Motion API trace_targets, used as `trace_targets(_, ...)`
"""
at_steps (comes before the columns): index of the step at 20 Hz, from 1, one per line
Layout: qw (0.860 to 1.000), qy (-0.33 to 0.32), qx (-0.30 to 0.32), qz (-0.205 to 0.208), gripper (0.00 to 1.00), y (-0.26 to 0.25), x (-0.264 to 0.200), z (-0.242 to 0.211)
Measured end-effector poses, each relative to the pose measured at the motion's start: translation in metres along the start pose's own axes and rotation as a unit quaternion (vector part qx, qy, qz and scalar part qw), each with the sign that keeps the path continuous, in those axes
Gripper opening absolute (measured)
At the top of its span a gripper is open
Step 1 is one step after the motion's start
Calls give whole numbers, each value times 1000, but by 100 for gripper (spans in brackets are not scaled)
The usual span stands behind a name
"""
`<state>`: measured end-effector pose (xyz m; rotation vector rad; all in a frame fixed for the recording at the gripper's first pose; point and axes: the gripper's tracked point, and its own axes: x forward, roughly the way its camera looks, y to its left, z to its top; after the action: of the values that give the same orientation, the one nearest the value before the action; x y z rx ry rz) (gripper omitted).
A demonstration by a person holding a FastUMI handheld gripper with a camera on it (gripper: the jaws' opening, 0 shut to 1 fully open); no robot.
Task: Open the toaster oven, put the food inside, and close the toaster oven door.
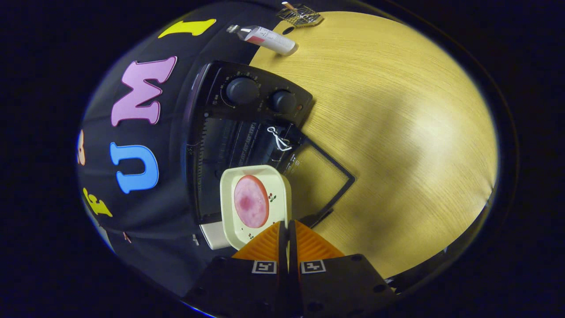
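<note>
On the pale wood-grain table [397, 132] stands a black toaster oven [229, 145], its glass door [320, 179] swung fully open and lying flat toward the table. Two round knobs [242, 90] sit on its control panel, and a bit of white string [278, 139] hangs at the door's edge. The gripper [284, 234] has its jaws pressed together on the rim of a cream square plate [256, 229], which is tilted at the oven's mouth, partly inside the cavity. The plate has small floral sprigs and carries a round pink slice of ham [250, 201] with a reddish rind. Beyond the oven lie a white tube [265, 39] and a small wire rack [301, 15].
</note>
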<state>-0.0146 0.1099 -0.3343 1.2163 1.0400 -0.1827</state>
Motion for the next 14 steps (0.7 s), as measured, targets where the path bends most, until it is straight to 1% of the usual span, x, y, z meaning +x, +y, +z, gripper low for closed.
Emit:
trace_targets(3,996,-58,61,-9,6,9,18,14)
trace_targets(6,987,-97,125,-12,6,20,34,22)
trace_targets(8,983,-109,146,-11,5,31,44,23)
trace_targets(11,979,-129,160,-9,6,45,55,24)
trace_targets(14,973,-144,179,-24,6,50,67,19)
